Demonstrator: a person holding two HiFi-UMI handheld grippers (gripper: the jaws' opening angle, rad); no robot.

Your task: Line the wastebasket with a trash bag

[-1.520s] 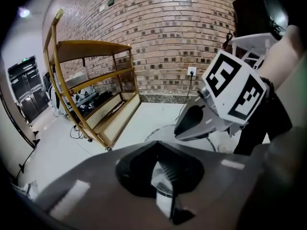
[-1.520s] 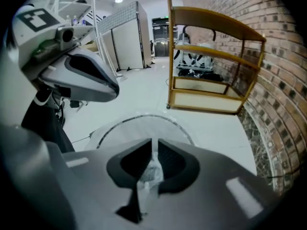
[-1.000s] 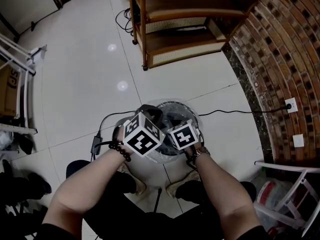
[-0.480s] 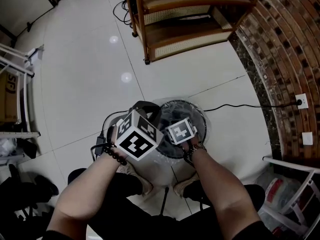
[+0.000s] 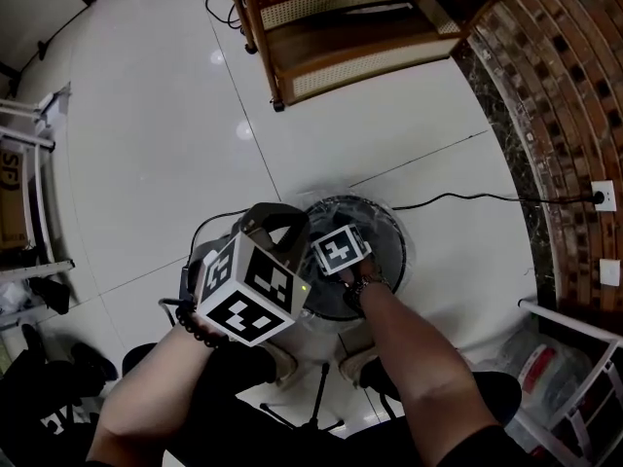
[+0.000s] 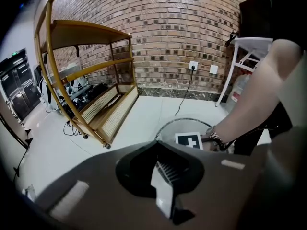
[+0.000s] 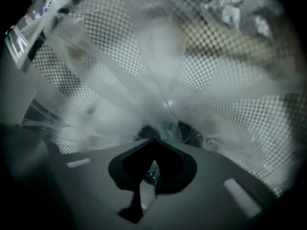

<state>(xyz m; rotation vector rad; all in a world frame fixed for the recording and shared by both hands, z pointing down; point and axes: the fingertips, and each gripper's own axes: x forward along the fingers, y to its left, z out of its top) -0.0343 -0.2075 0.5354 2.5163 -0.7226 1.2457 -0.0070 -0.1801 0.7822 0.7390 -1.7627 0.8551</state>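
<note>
- Head view: bright, even room light. The glossy floor [image 5: 146,163] carries two small round glare spots at far left.
- The wide lens bows the brick wall [image 5: 555,95] and shelf [image 5: 341,27] toward the edges.
- Shadows are soft and short under the shelf and beside the wastebasket [image 5: 394,236].
- Left gripper view: the far room is sharp and well lit. The left hand-held gripper [image 6: 158,169], near the lens, is dim and soft, and the frame edges are black.
- Right gripper view: dim and grey — the trash bag [image 7: 158,56] is a smeared white blur, the mesh crisp only in patches. The right hand-held gripper [image 7: 152,169] is dark and out of focus.
</note>
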